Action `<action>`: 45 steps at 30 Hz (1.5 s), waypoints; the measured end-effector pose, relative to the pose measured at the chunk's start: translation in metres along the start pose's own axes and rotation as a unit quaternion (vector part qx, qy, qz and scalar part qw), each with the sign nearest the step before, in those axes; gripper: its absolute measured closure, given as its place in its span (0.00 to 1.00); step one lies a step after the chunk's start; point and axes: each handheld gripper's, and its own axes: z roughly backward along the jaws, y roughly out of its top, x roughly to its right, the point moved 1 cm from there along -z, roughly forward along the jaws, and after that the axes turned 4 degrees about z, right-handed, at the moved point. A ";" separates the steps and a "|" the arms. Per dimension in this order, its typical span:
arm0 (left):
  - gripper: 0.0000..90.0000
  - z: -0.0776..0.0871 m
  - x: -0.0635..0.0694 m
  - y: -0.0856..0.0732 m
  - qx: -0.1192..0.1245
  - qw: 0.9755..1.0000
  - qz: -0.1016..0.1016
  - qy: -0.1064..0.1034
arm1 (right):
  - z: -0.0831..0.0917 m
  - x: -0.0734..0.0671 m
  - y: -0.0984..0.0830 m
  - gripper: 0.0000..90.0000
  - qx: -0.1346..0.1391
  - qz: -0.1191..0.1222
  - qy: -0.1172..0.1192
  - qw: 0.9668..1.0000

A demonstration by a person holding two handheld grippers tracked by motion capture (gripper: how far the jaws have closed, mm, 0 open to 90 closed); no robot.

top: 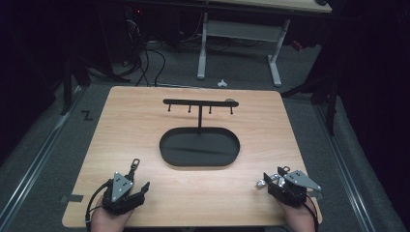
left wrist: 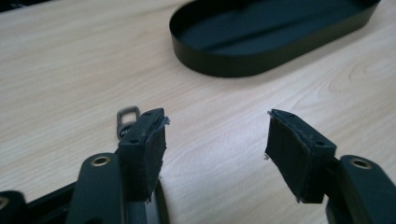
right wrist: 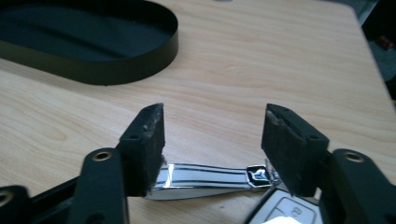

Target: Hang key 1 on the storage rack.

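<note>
Light wooden tabletop (top: 145, 111) with 2 hand-held grippers at its near edge. The left gripper (left wrist: 215, 140) rests at the near left, its 2 black padded jaws standing apart with bare wood between them. A small grey metal clasp (left wrist: 126, 119) lies on the table just outside the left gripper's left jaw, partly hidden behind it; in the high view the clasp (top: 134, 166) lies just ahead of that gripper. The right gripper (right wrist: 212, 135) rests at the near right, jaws likewise apart. A chrome-trimmed car key with a black fob (right wrist: 210, 179) lies on the wood below and between them; whether the pads touch it cannot be told. At the table's centre stands a black oval metal tray (top: 167, 154) bearing an upright post with a hooked crossbar (top: 199, 102).
</note>
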 end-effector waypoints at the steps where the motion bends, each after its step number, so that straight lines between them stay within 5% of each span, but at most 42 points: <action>1: 0.43 0.001 -0.002 0.000 0.000 1.000 0.006 0.000 | -0.002 -0.001 0.000 0.40 -0.003 -0.003 0.005 1.000; 11: 0.49 0.003 -0.018 -0.004 0.005 1.000 0.024 0.012 | -0.004 -0.004 -0.003 0.40 -0.011 0.005 0.004 1.000; 15: 0.67 0.007 -0.037 -0.011 -0.003 0.999 0.047 0.017 | -0.004 -0.003 -0.002 0.41 -0.008 0.005 0.003 1.000; 16: 0.82 0.010 -0.045 -0.013 -0.003 0.998 0.060 0.017 | -0.004 -0.002 -0.002 0.41 -0.007 0.005 0.004 1.000; 17: 0.82 0.012 -0.049 -0.015 -0.003 0.998 0.067 0.020 | -0.004 -0.002 -0.002 0.41 -0.007 0.005 0.004 1.000; 19: 0.95 0.017 -0.063 -0.022 -0.007 0.996 0.081 0.038 | -0.006 -0.003 -0.001 0.41 -0.007 0.004 0.007 1.000; 24: 0.99 0.008 -0.074 -0.036 -0.054 0.994 0.081 0.057 | -0.012 -0.007 0.002 0.41 -0.010 0.011 0.016 1.000; 27: 1.00 -0.001 -0.073 -0.038 -0.075 0.993 0.068 0.054 | -0.015 -0.011 0.003 0.42 -0.010 0.018 0.021 1.000; 33: 1.00 -0.008 -0.060 -0.033 -0.080 0.995 0.042 0.030 | -0.016 -0.012 0.003 0.42 -0.012 0.020 0.027 0.999; 41: 1.00 -0.021 -0.023 -0.024 -0.084 0.996 -0.010 -0.017 | -0.015 -0.012 0.001 0.42 -0.016 0.017 0.028 0.999; 45: 0.98 -0.025 -0.016 -0.018 -0.070 0.997 -0.015 -0.009 | -0.014 -0.011 0.000 0.42 -0.017 0.014 0.027 0.999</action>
